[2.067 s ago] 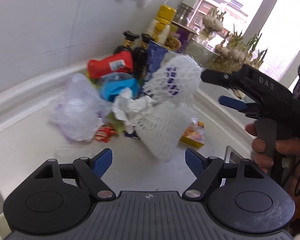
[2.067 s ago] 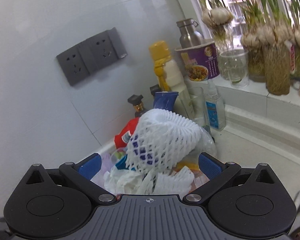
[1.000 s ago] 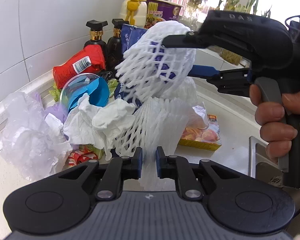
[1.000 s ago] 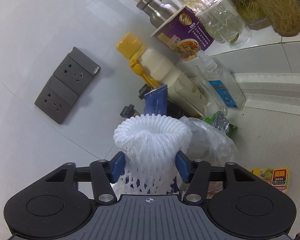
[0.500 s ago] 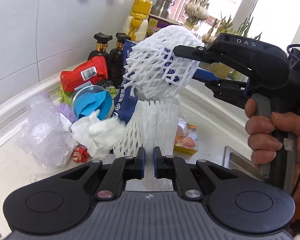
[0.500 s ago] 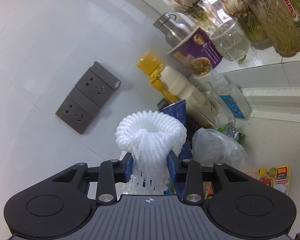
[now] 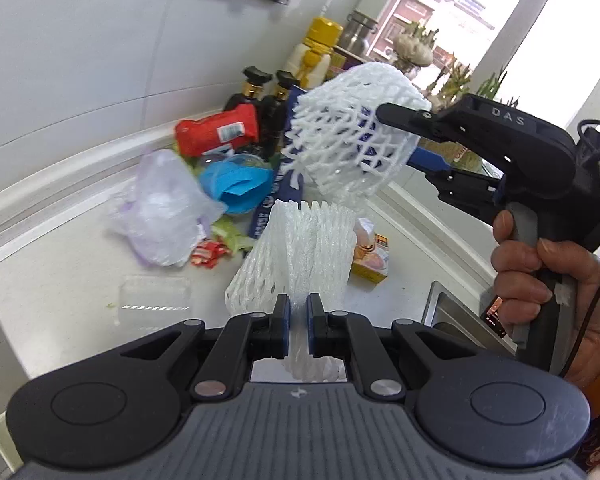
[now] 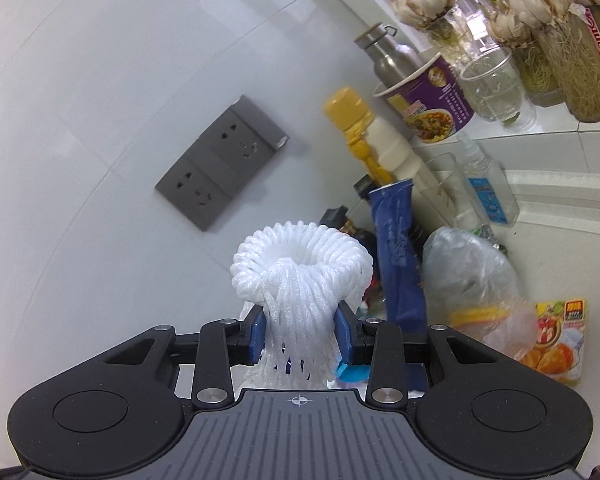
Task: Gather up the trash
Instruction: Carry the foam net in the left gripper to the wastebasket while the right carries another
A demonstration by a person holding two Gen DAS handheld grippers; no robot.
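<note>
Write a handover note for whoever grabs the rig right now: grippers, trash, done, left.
Left gripper: shut on the lower foam net, lifted off the counter.
Right gripper: shut on the upper foam net, held above the pile.
Still on the counter: clear plastic bag, red wrapper, blue cup, blue pouch, yellow snack packet.
Done: both nets gripped.
Left: bin the nets, then collect the rest. No bin in view.

white tiled wall (image 8: 99, 80) | grey sockets (image 8: 219, 168) | bright window (image 7: 480, 20), perhaps daylight
</note>
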